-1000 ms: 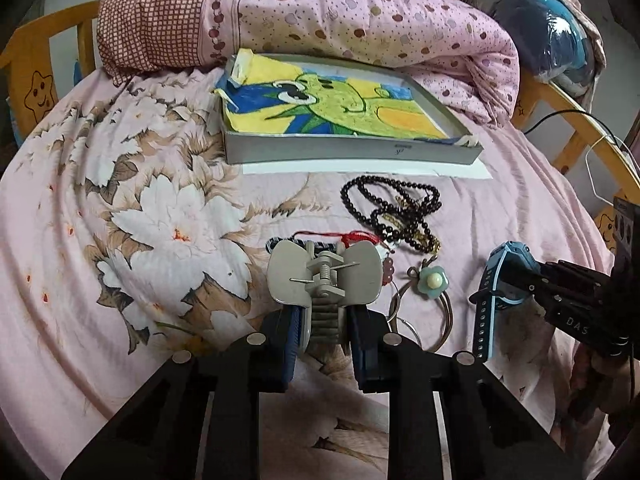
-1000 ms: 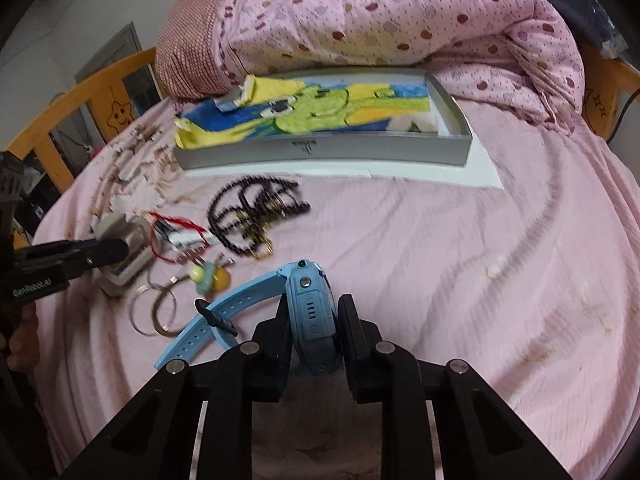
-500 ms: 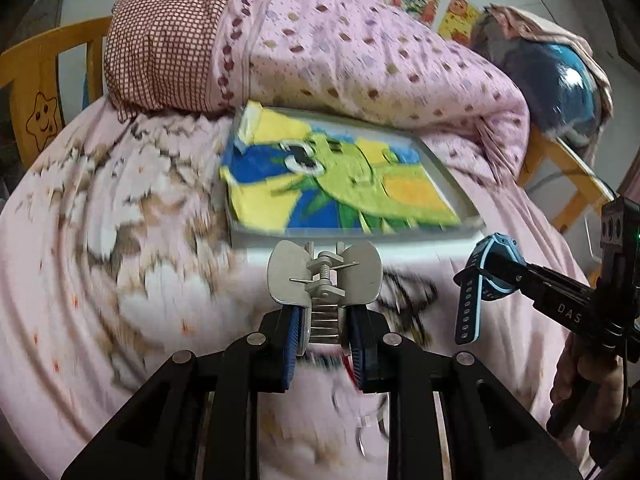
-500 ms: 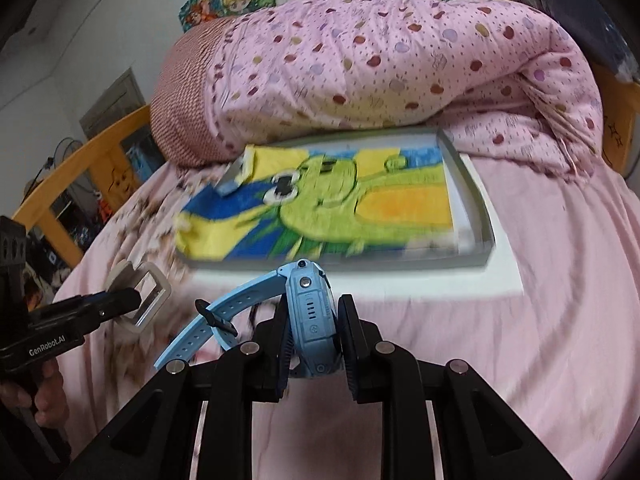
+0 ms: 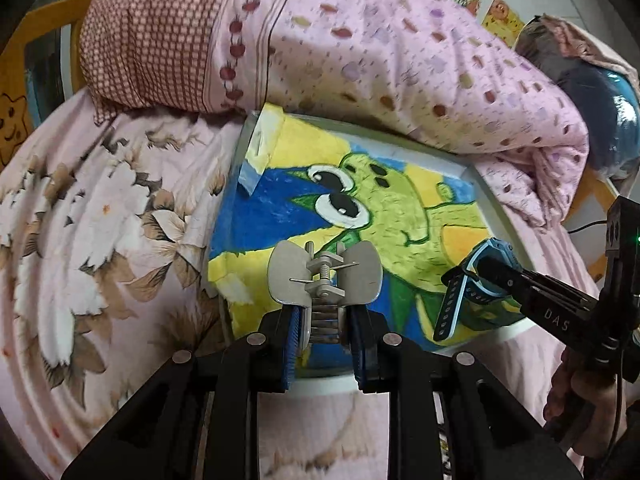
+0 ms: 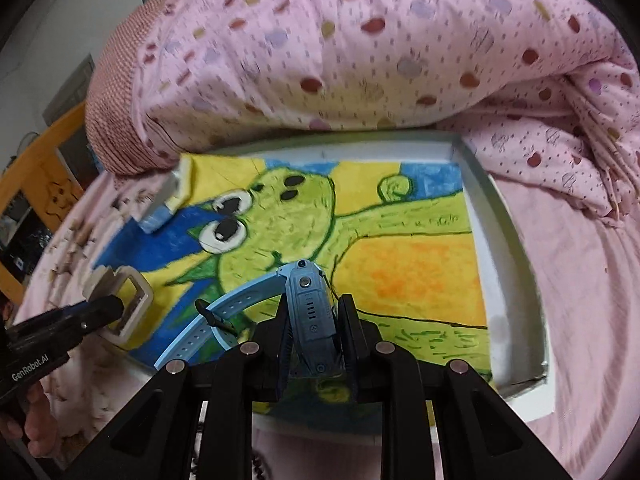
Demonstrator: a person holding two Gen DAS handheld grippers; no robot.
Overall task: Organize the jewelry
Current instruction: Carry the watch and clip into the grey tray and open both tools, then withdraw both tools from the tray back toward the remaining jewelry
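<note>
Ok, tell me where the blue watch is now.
The blue watch is clamped in the right tongs, held over the tray's cartoon drawing, right of the hair clip.

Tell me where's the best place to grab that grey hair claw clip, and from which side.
Take the grey claw clip across its toothed body, below the two flat wings and spring, coming from the teeth end. That is how the left gripper holds it now, probably steadier than the curved wings.

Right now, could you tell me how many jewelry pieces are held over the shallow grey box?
2: a grey metal hair claw in the left gripper, a light-blue wristwatch in the right gripper. Others may be hidden below.
</note>
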